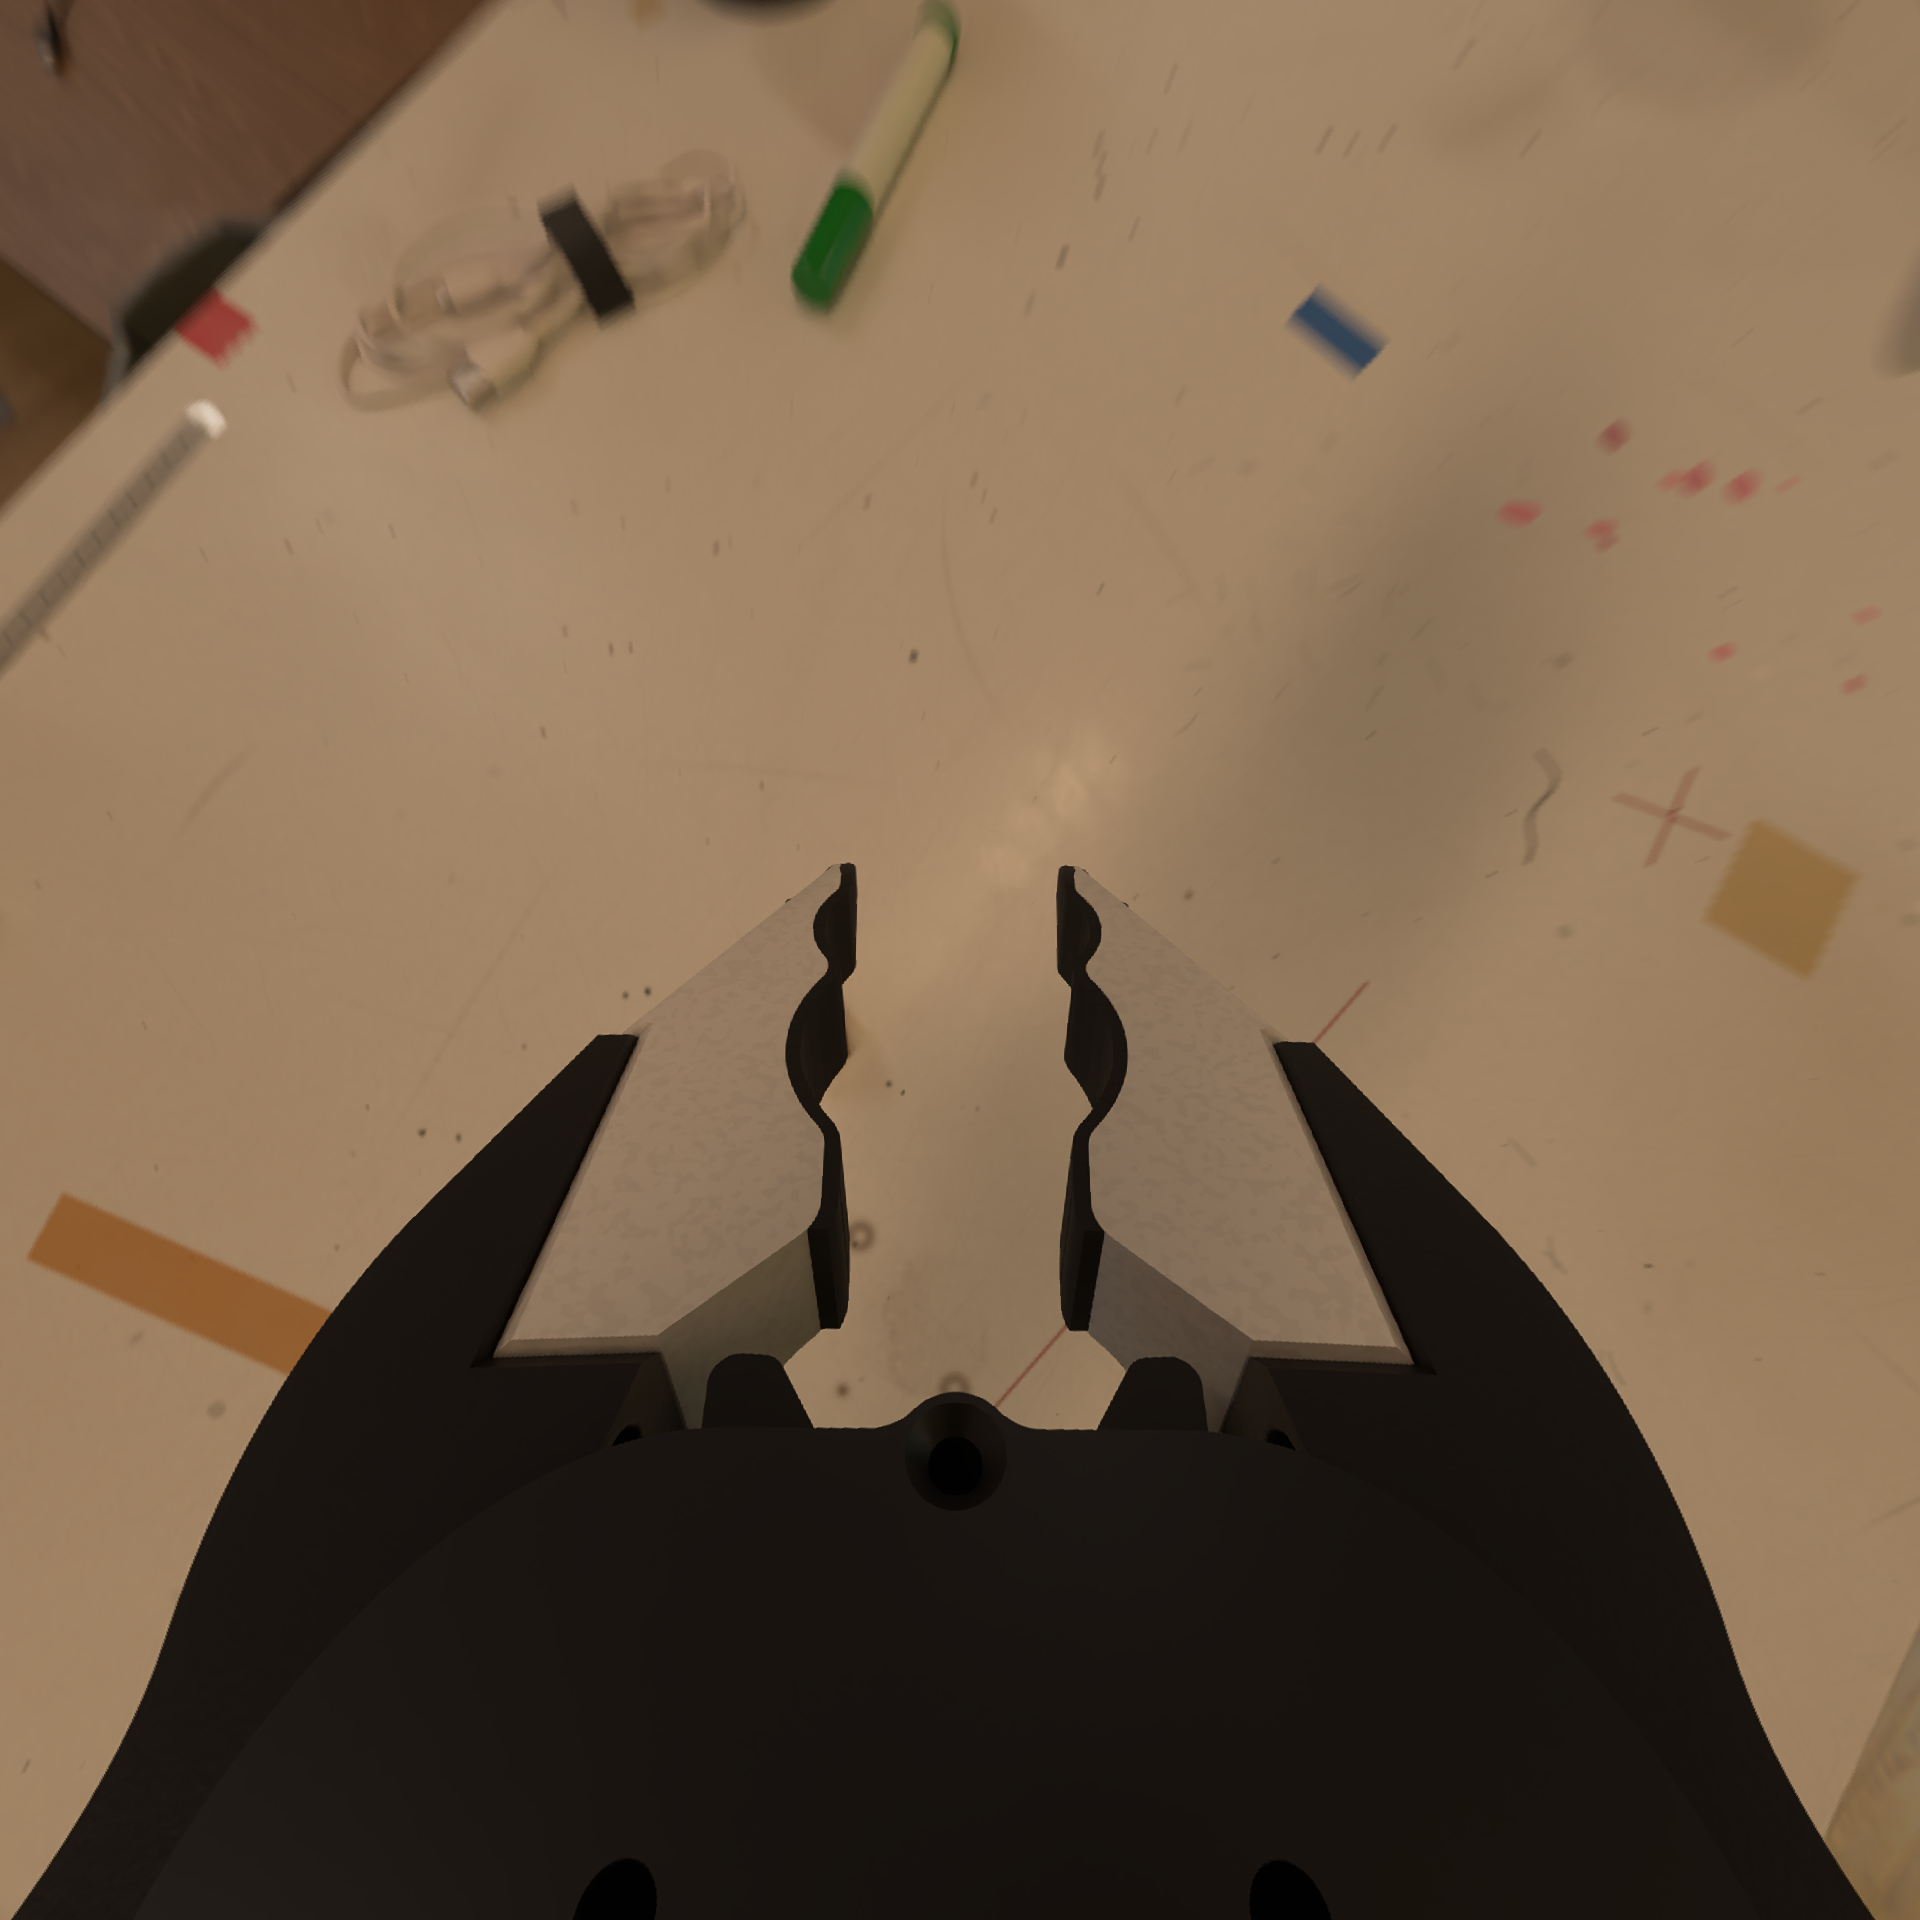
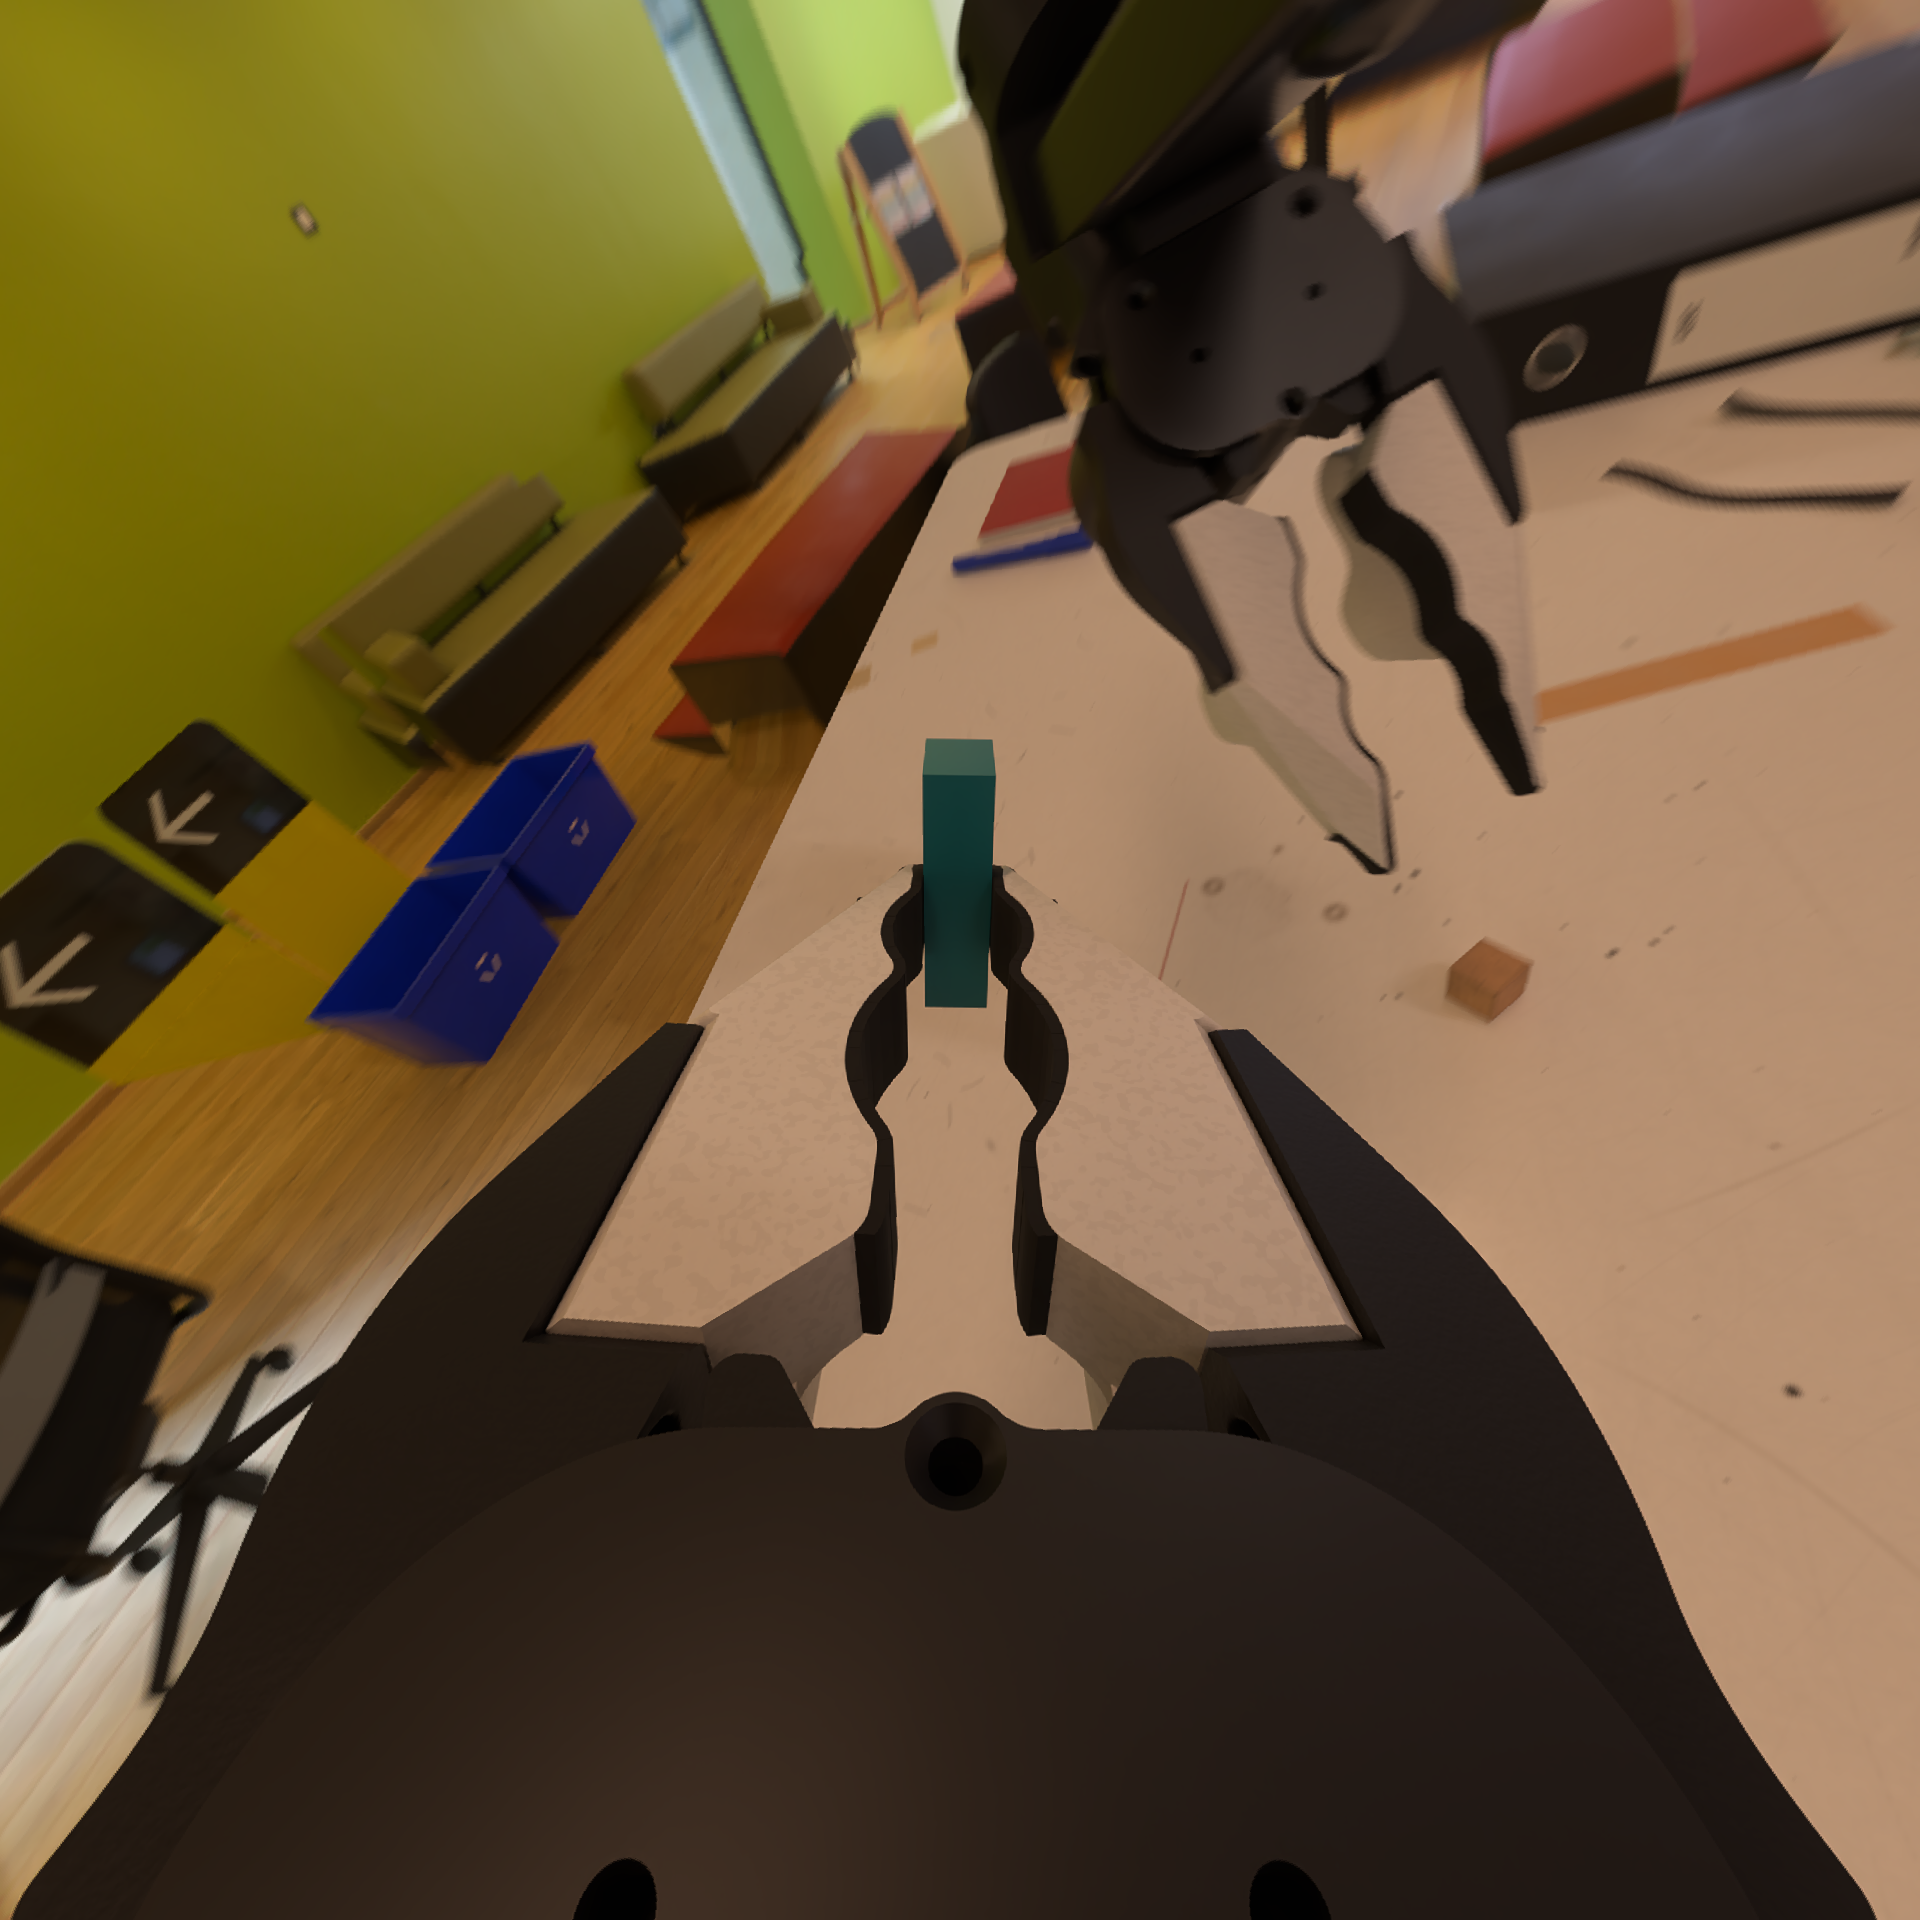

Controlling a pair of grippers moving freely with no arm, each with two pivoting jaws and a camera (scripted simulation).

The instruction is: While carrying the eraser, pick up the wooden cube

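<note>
My right gripper (image 2: 957,883) is shut on a teal block, the eraser (image 2: 957,862), which stands upright between its fingertips above the table. The small wooden cube (image 2: 1488,979) lies on the pale table to the right of my right gripper. My left gripper (image 1: 955,883) is open and empty above bare tabletop; the cube does not show in its view. In the right wrist view the left gripper (image 2: 1455,826) hangs open above the table, up and left of the cube.
In the left wrist view a green marker (image 1: 878,156), a coiled white cable (image 1: 540,286) and a ruler (image 1: 104,530) lie at the far side. A red book (image 2: 1029,499) and a binder (image 2: 1662,260) sit farther back. The table edge (image 2: 831,748) runs left of the eraser.
</note>
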